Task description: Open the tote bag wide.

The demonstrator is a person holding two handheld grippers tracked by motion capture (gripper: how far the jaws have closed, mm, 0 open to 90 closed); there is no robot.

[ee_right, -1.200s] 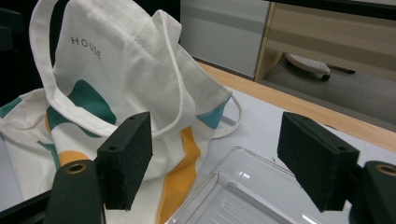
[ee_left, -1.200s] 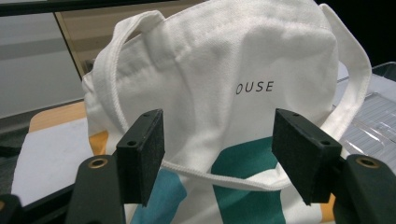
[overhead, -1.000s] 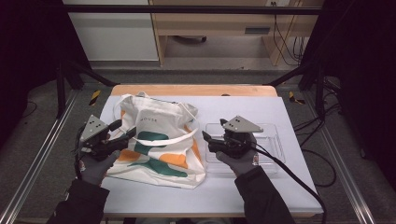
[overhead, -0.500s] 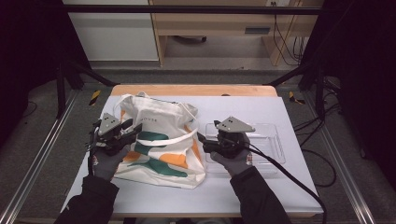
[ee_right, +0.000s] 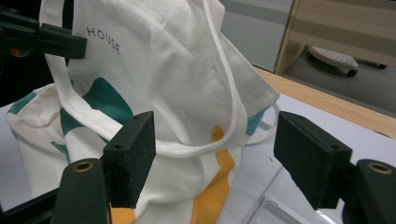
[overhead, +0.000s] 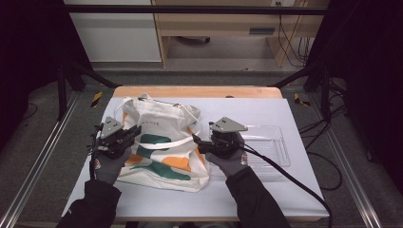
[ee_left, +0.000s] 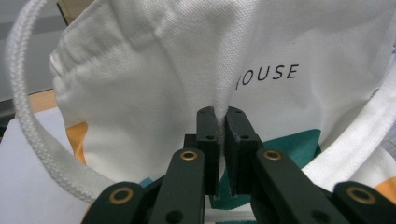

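Two gloved hands low, left claw (ee_left: 217,122) pinching tote bag (ee_left: 154,88) fabric, right claw (ee_right: 212,161) agape.

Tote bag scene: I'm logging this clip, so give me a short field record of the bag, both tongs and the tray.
bag: white tote bag with green and orange print, lying on the table
left tongs: jaws just closed, pinching a fold of the bag's cloth
right tongs: open, jaws either side of the bag's edge, not pressing
tray: clear plastic tray, right of the bag
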